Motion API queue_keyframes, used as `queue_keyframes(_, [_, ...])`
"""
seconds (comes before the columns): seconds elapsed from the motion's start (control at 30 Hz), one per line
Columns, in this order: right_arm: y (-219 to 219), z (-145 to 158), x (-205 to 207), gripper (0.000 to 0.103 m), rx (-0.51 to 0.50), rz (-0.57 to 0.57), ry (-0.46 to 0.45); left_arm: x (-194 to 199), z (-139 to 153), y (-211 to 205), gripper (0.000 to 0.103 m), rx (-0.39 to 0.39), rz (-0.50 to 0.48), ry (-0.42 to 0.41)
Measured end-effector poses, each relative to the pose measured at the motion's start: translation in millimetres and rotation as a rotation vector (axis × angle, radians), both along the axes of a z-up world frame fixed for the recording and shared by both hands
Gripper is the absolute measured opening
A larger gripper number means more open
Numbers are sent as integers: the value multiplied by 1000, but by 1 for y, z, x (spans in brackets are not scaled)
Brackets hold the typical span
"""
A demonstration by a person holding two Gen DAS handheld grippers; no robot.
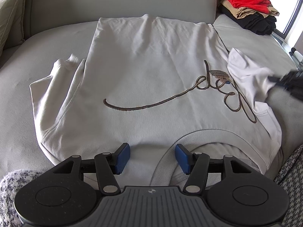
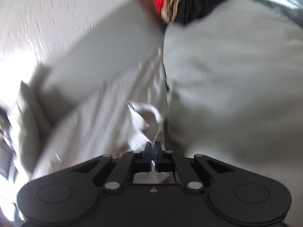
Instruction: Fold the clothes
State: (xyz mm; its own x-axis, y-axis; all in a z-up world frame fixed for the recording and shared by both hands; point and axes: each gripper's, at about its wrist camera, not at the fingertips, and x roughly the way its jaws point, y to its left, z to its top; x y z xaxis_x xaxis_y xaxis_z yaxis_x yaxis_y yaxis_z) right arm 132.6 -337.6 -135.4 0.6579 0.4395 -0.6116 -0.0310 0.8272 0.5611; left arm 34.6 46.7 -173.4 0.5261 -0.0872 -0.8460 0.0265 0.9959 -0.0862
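a pale sweatshirt (image 1: 144, 71) lies flat on a grey sofa (image 1: 47, 19), front up, with a brown stitched script (image 1: 170, 102) running across the chest from 9 to 3 o'clock. its ribbed collar (image 1: 198, 134) sits at 6 o'clock of the left wrist view, the hem at 12 against the backrest. one sleeve (image 1: 56, 83) is bunched beside the body at 9 o'clock; the other sleeve (image 1: 248, 73) is lifted at 3 o'clock.

the left gripper (image 1: 152, 158) hangs over the collar edge, its blue pads (image 1: 123, 157) spread apart with cloth below them and nothing pinched between them.

the right gripper (image 2: 153, 149) has its jaws pressed together on a thin fold of the white sleeve (image 2: 144, 117), which rises from the pads toward 12 o'clock; this view is blurred. in the left view that gripper shows as a dark smear at 3 o'clock, touching the raised sleeve.

a pile of folded clothes (image 1: 250, 9), red on top, tan and black below, rests on the sofa at 1 o'clock
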Motion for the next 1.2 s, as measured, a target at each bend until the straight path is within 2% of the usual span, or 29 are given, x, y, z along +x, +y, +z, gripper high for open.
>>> queue_keyframes(0.13, [-22, 32, -13, 2, 44, -166, -86, 0, 1, -1, 56, 9, -5, 1])
queue_keyframes(0.23, [-37, 49, -25, 2, -66, -328, -110, 0, 1, -1, 56, 11, -8, 1])
queue_keyframes(0.33, [-49, 41, -29, 2, -194, -429, -63, 1, 1, -1, 56, 12, -10, 1])
queue_keyframes(0.43, [-54, 21, -25, 2, -279, -435, 18, 1, 1, -1, 56, 14, -13, 1])
queue_keyframes(0.47, [-55, 21, -24, 2, -273, -430, 26, 1, 1, -1, 56, 15, -13, 1])
queue_keyframes(0.53, [-57, 20, -23, 9, -261, -419, 41, 1, 1, 0, 56, 17, -14, 0])
queue_keyframes(0.57, [-60, 22, -21, 19, -230, -420, 36, 1, 1, 0, 56, 17, -14, -1])
queue_keyframes(0.6, [-61, 28, -26, 34, -208, -431, 29, 1, 1, 0, 56, 18, -14, -3])
queue_keyframes(0.63, [-60, 32, -30, 39, -202, -455, 12, 0, 2, -1, 56, 18, -13, -5])
queue_keyframes(0.7, [-51, 43, -39, 39, -200, -465, -43, 1, 2, -1, 56, 19, -13, -7])
queue_keyframes(0.73, [-44, 45, -40, 39, -191, -423, -55, 1, 2, -2, 57, 21, -12, -8])
queue_keyframes(0.83, [-13, 42, -34, 35, -171, -234, -53, 0, 2, -2, 57, 25, -10, -9])
queue_keyframes(0.9, [9, 27, -26, 33, -132, -96, 18, -1, 3, -3, 57, 25, -8, -8])
queue_keyframes(1.0, [31, -1, -16, 33, -117, 1, 139, -1, 4, -3, 57, 24, -6, -9])
queue_keyframes(1.07, [31, -15, -19, 31, -209, -52, 201, -2, 4, -3, 57, 28, -10, -13])
queue_keyframes(1.1, [30, -22, -20, 8, -256, -79, 232, -3, 4, -3, 57, 28, -13, -16])
queue_keyframes(1.13, [30, -29, -22, 0, -302, -106, 262, -4, 4, -2, 57, 29, -17, -20])
queue_keyframes(1.2, [20, -28, -31, 0, -272, -180, 285, -6, 4, -1, 57, 30, -24, -30])
